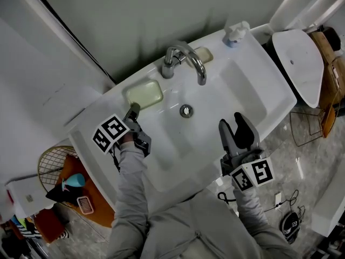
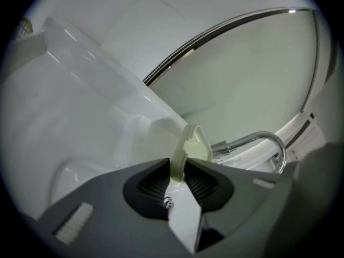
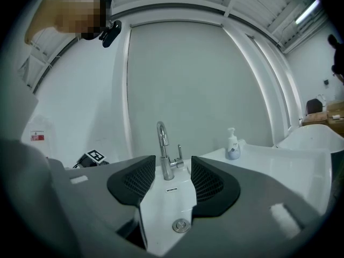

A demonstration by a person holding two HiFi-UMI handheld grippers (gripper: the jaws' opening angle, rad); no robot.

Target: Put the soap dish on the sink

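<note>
Bathroom setting, seen from above: pale walls enclose a white sink [image 1: 253, 85] that runs diagonally from the lower left to the upper right of the head view, with a grey floor below it. At the back edge of the basin stands a chrome faucet [image 1: 186, 58], its spout curving over the bowl. On the flat ledge just left of the faucet in the frame is the pale green soap dish [image 1: 144, 94], which looks to lie flat on or just above the ledge; contact with the ledge cannot be confirmed. The left gripper [image 1: 132, 111] is clamped on the lower left rim of the dish, and the left gripper view shows the thin edge of the dish [image 2: 192, 144] pinched between the ribbed pads [image 2: 201, 181]. The right gripper [image 1: 232, 120] hovers over the front of the basin at the lower right with its jaws spread and nothing between them; only the sink shows through the gap. A soap dispenser [image 1: 235, 34] stands at the upper right corner of the ledge, and the drain [image 1: 186, 110] marks the basin floor. Judged progress: the carry appears nearly complete, with the dish at its place; letting go and drawing the left gripper clear are not yet done.
</note>
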